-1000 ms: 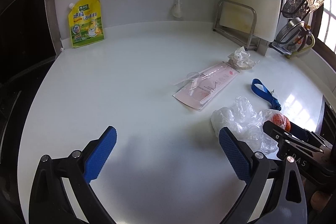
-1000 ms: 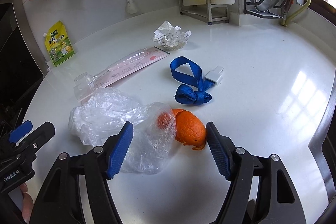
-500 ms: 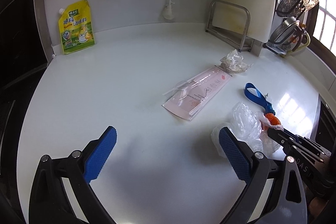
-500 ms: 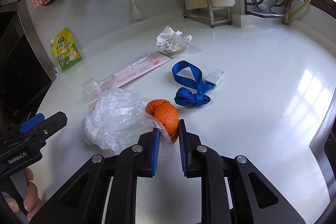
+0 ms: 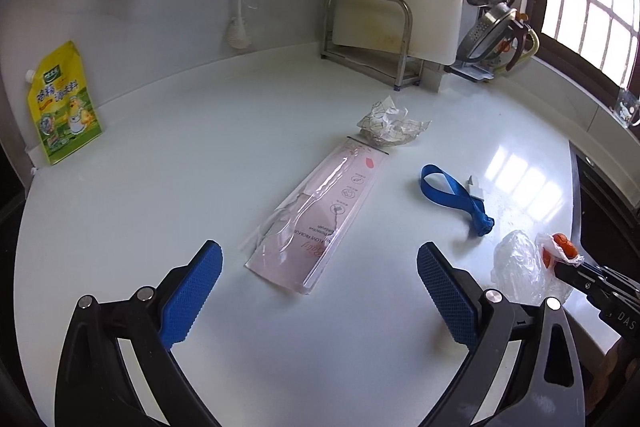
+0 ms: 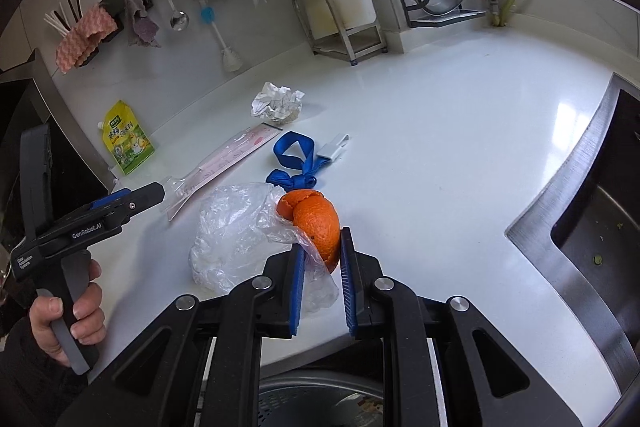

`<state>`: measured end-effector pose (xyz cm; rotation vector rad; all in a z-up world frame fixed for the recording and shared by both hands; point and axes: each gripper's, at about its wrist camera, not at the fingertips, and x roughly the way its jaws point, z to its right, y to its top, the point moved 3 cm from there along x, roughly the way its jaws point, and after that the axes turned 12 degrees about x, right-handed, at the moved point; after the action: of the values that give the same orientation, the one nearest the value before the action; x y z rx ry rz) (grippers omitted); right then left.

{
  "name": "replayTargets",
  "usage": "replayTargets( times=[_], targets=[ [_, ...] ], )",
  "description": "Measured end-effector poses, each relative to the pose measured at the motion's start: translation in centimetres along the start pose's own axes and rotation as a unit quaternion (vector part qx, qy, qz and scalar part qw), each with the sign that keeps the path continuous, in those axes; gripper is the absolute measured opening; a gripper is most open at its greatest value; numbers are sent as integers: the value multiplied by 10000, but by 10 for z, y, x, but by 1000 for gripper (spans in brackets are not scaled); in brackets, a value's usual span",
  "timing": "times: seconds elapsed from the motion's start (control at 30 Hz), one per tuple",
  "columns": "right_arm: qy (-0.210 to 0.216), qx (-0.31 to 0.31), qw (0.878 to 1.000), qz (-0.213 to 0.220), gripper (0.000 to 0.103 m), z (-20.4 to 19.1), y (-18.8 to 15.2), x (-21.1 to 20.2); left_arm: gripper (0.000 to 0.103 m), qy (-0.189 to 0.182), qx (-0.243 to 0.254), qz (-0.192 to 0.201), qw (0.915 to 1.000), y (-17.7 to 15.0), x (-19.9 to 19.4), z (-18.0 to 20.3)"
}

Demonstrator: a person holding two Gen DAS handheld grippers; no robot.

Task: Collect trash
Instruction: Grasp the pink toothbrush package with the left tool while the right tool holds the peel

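My right gripper (image 6: pixel 320 259) is shut on an orange peel (image 6: pixel 316 221) together with a fold of a clear plastic bag (image 6: pixel 232 231), lifted just above the white counter's front edge. The peel (image 5: pixel 562 247) and bag (image 5: pixel 518 267) also show at the far right of the left wrist view. My left gripper (image 5: pixel 318 283) is open and empty, low over the counter, in front of a pink flat plastic package (image 5: pixel 320 219). A crumpled paper ball (image 5: pixel 386 123) and a blue strap with a white clip (image 5: pixel 452 197) lie beyond.
A yellow pouch (image 5: pixel 60 107) leans on the back wall at the left. A metal rack with a cutting board (image 5: pixel 384 39) stands at the back. A steel sink (image 6: pixel 592 227) is at the right. A perforated steel rim (image 6: pixel 320 403) shows below the counter edge.
My right gripper has lifted and pulled back toward the counter's front edge with the peel and bag. My left gripper has shifted so the pink package sits between its fingers' line.
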<state>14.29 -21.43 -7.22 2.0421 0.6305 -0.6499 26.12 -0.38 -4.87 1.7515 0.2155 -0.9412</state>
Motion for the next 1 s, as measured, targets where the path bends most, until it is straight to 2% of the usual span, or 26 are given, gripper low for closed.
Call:
replayTargets(
  times=[0.1, 0.23, 0.6, 0.83, 0.93, 1.0],
  targets=[
    [6, 94, 10000, -18, 16, 9, -1, -4, 96, -213, 86, -105, 9997, 8, 16, 0],
    [145, 191, 9997, -7, 16, 12, 0, -9, 96, -86, 294, -416, 9987, 14, 38, -1],
    [377, 185, 9991, 10, 16, 7, 3, -13, 96, -238, 263, -990, 9945, 12, 77, -11],
    [399, 229, 9989, -13, 16, 9, 2, -10, 95, -129, 498, -1048, 9932, 11, 77, -4],
    [397, 236, 9989, -23, 16, 8, 2, -10, 87, -205, 502, -1010, 9934, 11, 75, -2],
    [394, 239, 9989, -28, 16, 8, 2, -10, 75, -291, 487, -962, 9937, 13, 75, -1]
  ],
)
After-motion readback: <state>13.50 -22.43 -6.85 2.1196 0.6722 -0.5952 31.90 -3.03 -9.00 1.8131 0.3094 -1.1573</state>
